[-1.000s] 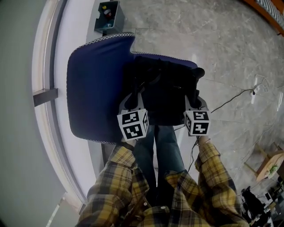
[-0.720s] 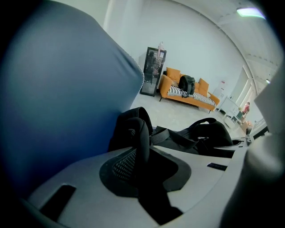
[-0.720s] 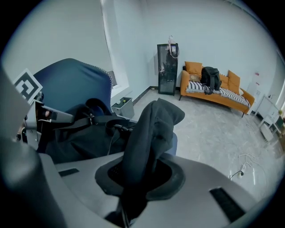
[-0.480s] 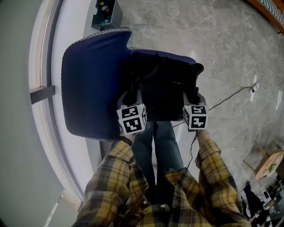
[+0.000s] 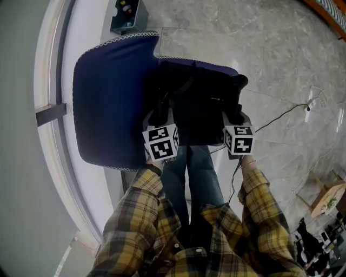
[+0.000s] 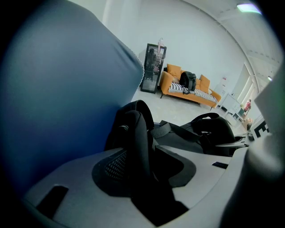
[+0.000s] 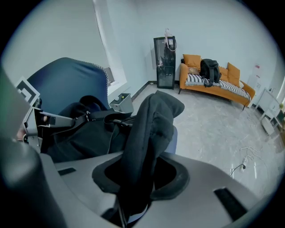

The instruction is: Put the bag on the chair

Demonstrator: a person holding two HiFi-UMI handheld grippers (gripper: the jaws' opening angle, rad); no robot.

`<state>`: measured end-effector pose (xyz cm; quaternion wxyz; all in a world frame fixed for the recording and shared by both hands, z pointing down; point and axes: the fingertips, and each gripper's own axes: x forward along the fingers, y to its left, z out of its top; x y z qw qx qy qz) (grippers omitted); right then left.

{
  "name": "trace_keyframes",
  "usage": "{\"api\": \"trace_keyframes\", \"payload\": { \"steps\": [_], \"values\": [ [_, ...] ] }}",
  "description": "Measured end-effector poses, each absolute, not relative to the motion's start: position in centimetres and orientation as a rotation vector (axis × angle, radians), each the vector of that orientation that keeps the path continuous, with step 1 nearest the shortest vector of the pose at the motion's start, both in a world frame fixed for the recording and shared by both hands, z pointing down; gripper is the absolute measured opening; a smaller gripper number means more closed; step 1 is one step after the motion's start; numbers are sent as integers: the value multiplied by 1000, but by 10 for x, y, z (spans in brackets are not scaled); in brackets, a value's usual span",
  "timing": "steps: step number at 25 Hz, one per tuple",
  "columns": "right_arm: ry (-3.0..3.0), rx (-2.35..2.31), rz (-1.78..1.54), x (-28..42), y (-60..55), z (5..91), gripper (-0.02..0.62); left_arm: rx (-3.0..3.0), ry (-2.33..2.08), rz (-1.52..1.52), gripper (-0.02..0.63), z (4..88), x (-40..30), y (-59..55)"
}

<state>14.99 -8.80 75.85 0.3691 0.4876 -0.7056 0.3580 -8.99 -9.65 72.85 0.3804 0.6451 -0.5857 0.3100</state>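
A black bag (image 5: 200, 103) lies on the seat of the blue chair (image 5: 108, 92), its top toward the backrest. My left gripper (image 5: 160, 112) is at the bag's near left corner and my right gripper (image 5: 236, 112) at its near right corner. In the left gripper view a black strap (image 6: 136, 133) stands in the left gripper (image 6: 147, 167); its jaws have just been opening and stand off the strap. In the right gripper view a fold of the bag's fabric (image 7: 153, 124) rises through the right gripper (image 7: 142, 178), whose jaws have also just been opening, with dark gaps beside the fold.
A small grey box (image 5: 125, 13) with coloured bits stands behind the chair by the window ledge (image 5: 54, 113). A cable (image 5: 286, 119) trails over the marble floor at right. The person's legs (image 5: 194, 178) are against the seat front. An orange sofa (image 7: 218, 84) and a dark cabinet (image 7: 164, 55) stand far off.
Both grippers and the bag have sunk a little onto the seat since the earliest frame. Over the last half second hardly anything shifts.
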Motion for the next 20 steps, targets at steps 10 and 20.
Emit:
{"api": "trace_keyframes", "payload": {
  "steps": [10,20],
  "values": [
    [-1815,1270,906,154,-88,749,214,1641,-1497,763,209,717,-88,-96],
    [-1828,1334,947,157,-95,731,279,1673,-1546,736,264,696,-97,-102]
  ]
}}
